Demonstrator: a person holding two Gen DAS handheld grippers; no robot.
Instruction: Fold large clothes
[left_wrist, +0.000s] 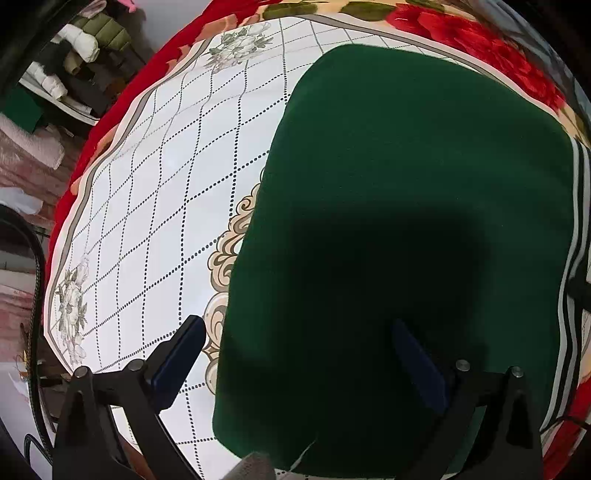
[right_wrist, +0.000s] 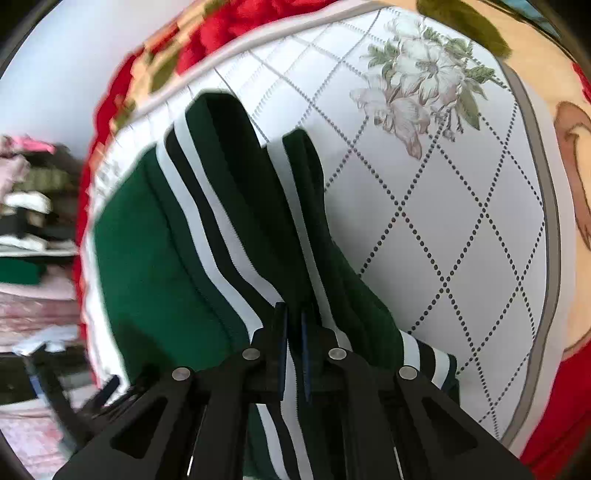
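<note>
A dark green garment (left_wrist: 406, 166) lies spread flat on a white cloth with a dotted diamond pattern (left_wrist: 147, 184). Its white and black striped band (left_wrist: 576, 206) runs along the right edge. My left gripper (left_wrist: 295, 328) hangs open over the garment's near left edge, one finger above the cloth and the other above the green fabric, with nothing clamped. In the right wrist view the same garment (right_wrist: 147, 240) rises in a fold, and my right gripper (right_wrist: 293, 314) is shut on its striped band (right_wrist: 207, 229).
A red floral blanket (left_wrist: 480, 40) lies under the white cloth (right_wrist: 461, 221) and shows around its border (right_wrist: 546, 424). Piles of folded clothes (left_wrist: 85, 40) sit beyond the left edge, also seen blurred (right_wrist: 26, 206) in the right wrist view.
</note>
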